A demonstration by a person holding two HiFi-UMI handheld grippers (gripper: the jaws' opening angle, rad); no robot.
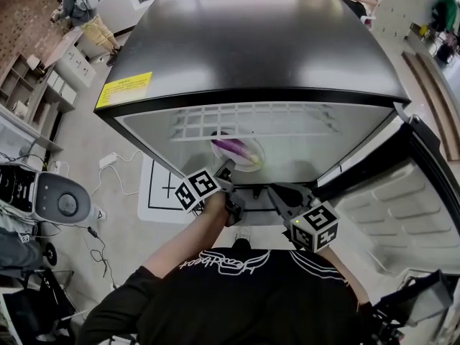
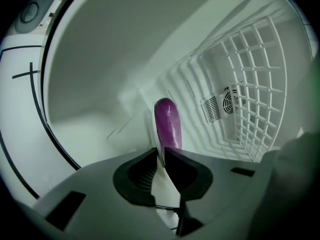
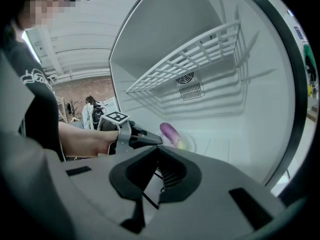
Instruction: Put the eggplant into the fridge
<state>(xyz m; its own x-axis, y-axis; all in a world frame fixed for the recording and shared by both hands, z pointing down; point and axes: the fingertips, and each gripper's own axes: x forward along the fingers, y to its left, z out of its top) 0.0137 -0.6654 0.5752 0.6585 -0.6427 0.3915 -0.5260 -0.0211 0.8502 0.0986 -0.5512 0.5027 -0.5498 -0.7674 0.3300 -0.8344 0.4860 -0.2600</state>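
Holding, left gripper (image 2: 163, 151): jaws nearly together, pinching the thin near rim of a white plate (image 1: 251, 162) that reaches into the fridge.
Right gripper (image 3: 157, 148): jaws closed tip to tip with nothing between them, hovering just beside the left one at the fridge mouth.
Eggplant (image 2: 167, 124): a purple one lying on the plate, inside the fridge (image 1: 251, 42) cavity, below the white wire shelf (image 1: 251, 121).
Done, by my reading: the door (image 1: 420, 192) stands open at the right, and the plate with the eggplant is already within the compartment.
Left, by my reading: settle the plate, let go of its rim, draw both grippers out; closing the door would probably follow.
Hard to make out: whether the plate already rests on the fridge floor or hangs from the grip. It shows almost edge-on in the left gripper view, and its near part is covered by the gripper in the head view.
Cut off: the fridge's lower part, hidden by the person's arms and body.
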